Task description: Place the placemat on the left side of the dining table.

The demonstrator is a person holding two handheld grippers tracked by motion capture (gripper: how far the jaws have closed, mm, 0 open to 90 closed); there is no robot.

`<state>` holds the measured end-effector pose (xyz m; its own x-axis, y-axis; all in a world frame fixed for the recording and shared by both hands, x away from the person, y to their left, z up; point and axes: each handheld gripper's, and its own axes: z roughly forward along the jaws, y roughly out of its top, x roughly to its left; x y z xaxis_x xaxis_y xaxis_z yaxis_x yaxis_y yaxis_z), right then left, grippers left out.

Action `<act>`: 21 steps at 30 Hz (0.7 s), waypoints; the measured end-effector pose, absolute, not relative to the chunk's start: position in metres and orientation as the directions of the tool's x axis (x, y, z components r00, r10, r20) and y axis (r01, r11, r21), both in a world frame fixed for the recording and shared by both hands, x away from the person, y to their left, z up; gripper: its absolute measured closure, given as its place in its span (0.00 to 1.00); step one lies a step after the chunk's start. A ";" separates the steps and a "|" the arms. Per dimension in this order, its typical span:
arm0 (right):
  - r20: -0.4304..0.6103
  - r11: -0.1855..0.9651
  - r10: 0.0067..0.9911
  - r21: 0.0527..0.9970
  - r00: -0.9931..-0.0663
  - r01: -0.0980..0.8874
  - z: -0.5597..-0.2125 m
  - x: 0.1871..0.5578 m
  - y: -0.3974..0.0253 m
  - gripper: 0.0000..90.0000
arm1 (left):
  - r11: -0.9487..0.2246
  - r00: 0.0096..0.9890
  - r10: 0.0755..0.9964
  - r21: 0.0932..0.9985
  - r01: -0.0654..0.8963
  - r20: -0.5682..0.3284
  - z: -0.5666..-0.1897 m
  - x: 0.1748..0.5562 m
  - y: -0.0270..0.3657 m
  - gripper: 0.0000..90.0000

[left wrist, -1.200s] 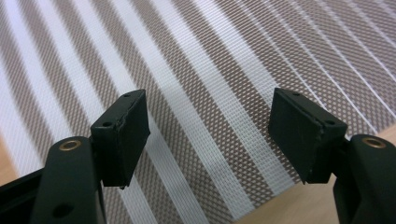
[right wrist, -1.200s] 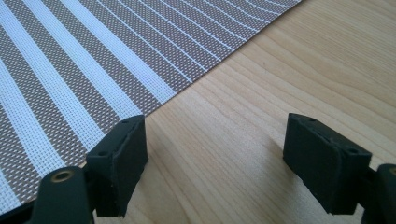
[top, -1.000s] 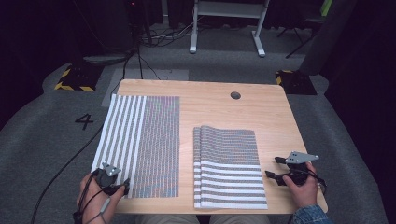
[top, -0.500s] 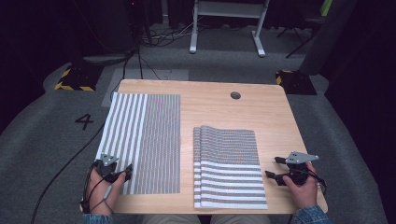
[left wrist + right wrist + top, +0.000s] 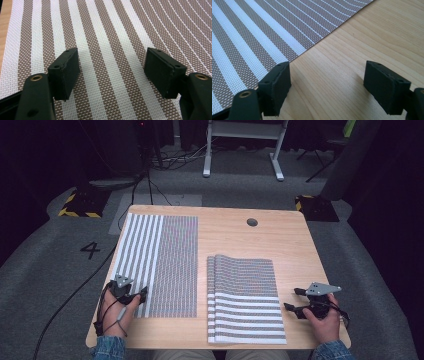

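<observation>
A single striped woven placemat (image 5: 160, 262) lies flat on the left half of the wooden table (image 5: 235, 237). A stack of several like placemats (image 5: 245, 297) sits at the front middle. My left gripper (image 5: 140, 295) hovers open over the single mat's near left corner; in the left gripper view its jaws stand wide apart above the brown and white stripes (image 5: 110, 50). My right gripper (image 5: 292, 300) rests open on bare wood just right of the stack, whose edge (image 5: 262, 45) shows past its left jaw.
A round cable hole (image 5: 252, 222) is near the table's far edge. Bare wood lies behind the stack and along the right side. Cables trail from both grippers. A desk frame (image 5: 242, 150) and floor markings stand beyond the table.
My left gripper has moved from the table's front left corner forward and slightly right, over the single mat's near left corner. The right gripper has stayed put.
</observation>
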<state>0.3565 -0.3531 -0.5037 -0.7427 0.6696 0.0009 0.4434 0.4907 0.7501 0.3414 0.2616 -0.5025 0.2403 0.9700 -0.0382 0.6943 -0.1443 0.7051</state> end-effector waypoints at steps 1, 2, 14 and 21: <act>0.001 0.490 0.670 0.750 -0.743 0.443 -0.504 0.356 -0.353 0.24 | -0.139 0.237 0.971 0.708 0.692 -0.040 -0.503 0.343 0.261 0.32; 0.001 0.490 0.670 0.750 -0.742 0.444 -0.504 0.356 -0.353 0.24 | -0.146 0.242 0.970 0.705 0.694 -0.037 -0.502 0.344 0.262 0.32; 0.000 0.491 0.670 0.750 -0.742 0.444 -0.504 0.356 -0.353 0.24 | -0.129 0.233 0.972 0.746 0.654 -0.037 -0.485 0.334 0.250 0.33; 0.001 0.490 0.670 0.750 -0.742 0.444 -0.504 0.357 -0.353 0.24 | -0.180 0.292 0.956 0.740 0.648 -0.023 -0.460 0.307 0.239 0.32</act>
